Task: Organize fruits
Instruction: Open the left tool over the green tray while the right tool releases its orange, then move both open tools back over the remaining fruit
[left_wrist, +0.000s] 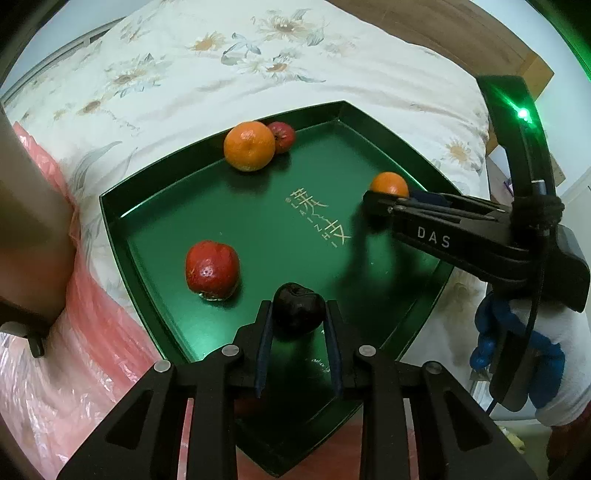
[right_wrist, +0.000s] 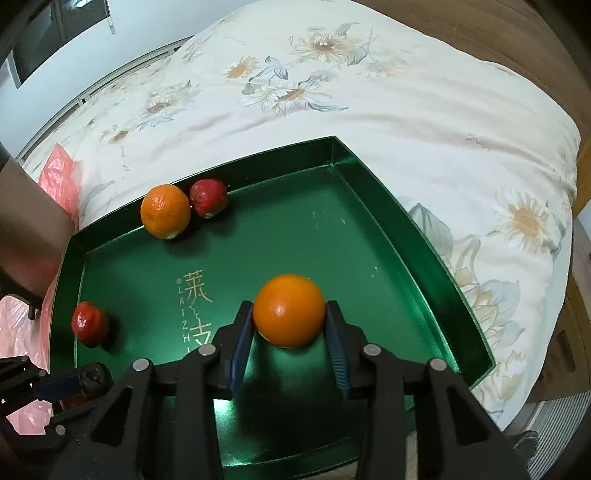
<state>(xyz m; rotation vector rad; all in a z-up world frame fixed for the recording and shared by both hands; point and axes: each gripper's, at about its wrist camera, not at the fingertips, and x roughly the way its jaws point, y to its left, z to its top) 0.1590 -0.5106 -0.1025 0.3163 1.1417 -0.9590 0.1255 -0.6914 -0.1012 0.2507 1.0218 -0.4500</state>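
Note:
A green tray (left_wrist: 155, 206) (right_wrist: 399, 229) lies on a flowered bedspread. My left gripper (left_wrist: 298, 314) is shut on a dark, almost black fruit (left_wrist: 298, 310) over the tray's near part. My right gripper (right_wrist: 289, 317) is shut on an orange (right_wrist: 289, 309) above the tray's right half; in the left wrist view that orange (left_wrist: 389, 183) shows behind the right gripper (left_wrist: 388, 203). In the tray lie a large orange (left_wrist: 249, 146) (right_wrist: 165, 211) with a red fruit (left_wrist: 282, 136) (right_wrist: 208, 197) touching it at the far wall, and another red fruit (left_wrist: 212, 269) (right_wrist: 89, 324) nearer the left.
The white bedspread (right_wrist: 369, 92) with flower print surrounds the tray. Pink plastic bags (left_wrist: 74, 369) (right_wrist: 59, 181) lie to the left, beside a brown upright object (left_wrist: 29, 221). A gloved hand (left_wrist: 517, 350) holds the right gripper. Wooden furniture (right_wrist: 480, 29) stands at the far right.

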